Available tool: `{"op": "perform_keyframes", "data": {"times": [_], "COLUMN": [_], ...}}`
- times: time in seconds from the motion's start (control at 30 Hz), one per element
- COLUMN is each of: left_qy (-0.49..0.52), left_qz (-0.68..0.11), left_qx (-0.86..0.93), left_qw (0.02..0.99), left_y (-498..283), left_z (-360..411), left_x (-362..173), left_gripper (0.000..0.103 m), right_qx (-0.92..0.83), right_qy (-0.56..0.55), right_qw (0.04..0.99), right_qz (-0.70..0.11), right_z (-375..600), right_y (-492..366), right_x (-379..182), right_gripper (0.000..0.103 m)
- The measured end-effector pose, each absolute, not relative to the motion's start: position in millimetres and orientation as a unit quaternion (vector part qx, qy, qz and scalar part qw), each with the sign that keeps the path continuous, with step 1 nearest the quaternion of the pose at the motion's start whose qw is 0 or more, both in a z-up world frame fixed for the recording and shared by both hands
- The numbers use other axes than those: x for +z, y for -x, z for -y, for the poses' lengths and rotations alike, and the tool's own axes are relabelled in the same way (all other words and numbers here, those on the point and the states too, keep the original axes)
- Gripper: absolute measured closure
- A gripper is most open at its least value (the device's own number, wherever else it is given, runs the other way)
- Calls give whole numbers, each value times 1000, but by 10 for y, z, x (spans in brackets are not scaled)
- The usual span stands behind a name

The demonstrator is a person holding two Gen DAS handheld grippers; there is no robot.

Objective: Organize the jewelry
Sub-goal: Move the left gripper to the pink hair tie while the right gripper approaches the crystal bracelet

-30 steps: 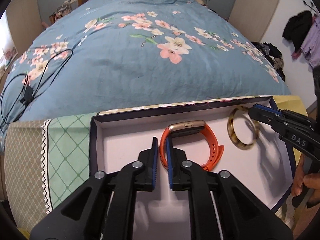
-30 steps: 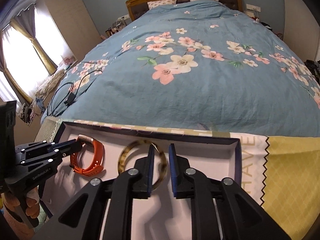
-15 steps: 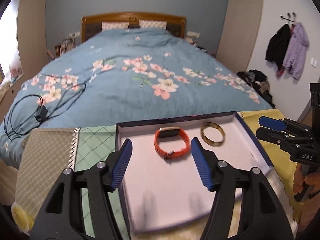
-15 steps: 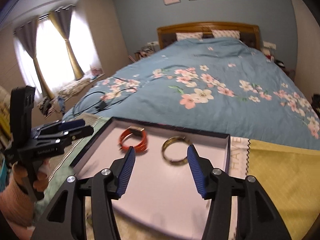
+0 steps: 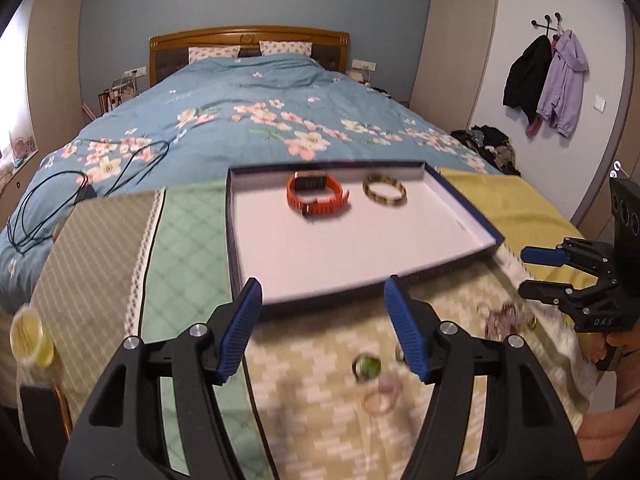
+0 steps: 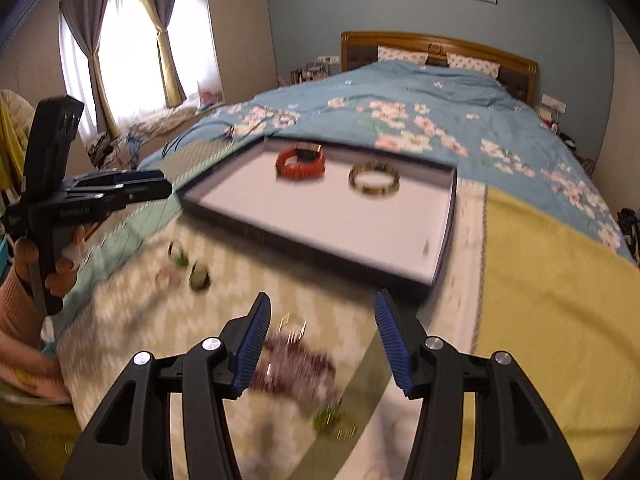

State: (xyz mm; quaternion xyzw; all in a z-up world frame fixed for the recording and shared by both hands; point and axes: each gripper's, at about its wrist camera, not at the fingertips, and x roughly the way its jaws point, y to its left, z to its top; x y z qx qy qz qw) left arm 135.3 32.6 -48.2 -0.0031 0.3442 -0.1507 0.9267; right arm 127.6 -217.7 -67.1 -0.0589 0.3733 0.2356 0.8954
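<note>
A shallow dark-rimmed tray (image 5: 236, 248) (image 6: 444, 248) lies on the cloth at the bed's foot. In it lie an orange watch band (image 5: 316, 198) (image 6: 301, 163) and a tortoiseshell bangle (image 5: 385, 196) (image 6: 374, 180). My left gripper (image 5: 326, 328) is open and empty, held back over the tray's near edge. My right gripper (image 6: 322, 342) is open and empty above a blurred purple bead chain (image 6: 296, 364) and a gold ring (image 6: 292, 324). Green rings (image 5: 366, 366) (image 6: 198, 276) and a pink band (image 5: 380, 396) lie loose on the cloth, blurred.
The patterned cloth (image 5: 120, 248) covers the table, yellow at the right (image 6: 540, 280). A black cable (image 5: 60, 196) lies on the floral bedspread behind. A small yellow pot (image 5: 28, 336) stands at the left edge. Clothes hang on the right wall (image 5: 548, 80).
Both grippers let go of the band and the bangle in the tray, opened wide, and pulled back and up. The loose jewelry on the cloth has come into view.
</note>
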Motion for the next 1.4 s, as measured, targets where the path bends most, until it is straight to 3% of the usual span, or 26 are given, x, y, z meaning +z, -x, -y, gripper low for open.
{"op": "perform_keyframes", "data": {"times": [0.33,0.5,0.57,0.67,0.97,1.23,1.3,1.4], "left_qy": [22,22,21,20,21,14,11,2], "left_qz": [-357,-361,-363,-366,-367,-368,-370,-371], "left_qx": [-148,-154,-157,-158,-160,-167,-171,-175], "left_qw": [922,919,918,917,916,915,913,912], "left_y": [-1100,-1060,-1055,-1040,-1024,-950,-933,-913], "left_z": [-342,-274,-256,-231,-228,-231,-216,-186], "left_x": [-665,-699,-710,-736,-733,-735,-745,-756], "left_gripper": [37,34,34,34,33,33,33,33], "right_qx": [238,239,239,237,245,260,259,262], "right_qy": [64,71,77,78,74,50,55,54], "right_qw": [885,882,880,878,879,879,875,870], "right_qz": [-396,-401,-403,-408,-402,-395,-406,-414], "right_z": [2128,2061,2040,2043,2026,2032,2005,1978], "right_y": [-1060,-1057,-1053,-1064,-1023,-998,-1009,-1019], "right_x": [-857,-909,-919,-930,-862,-761,-812,-876], "right_gripper": [52,59,64,80,87,86,77,72]}}
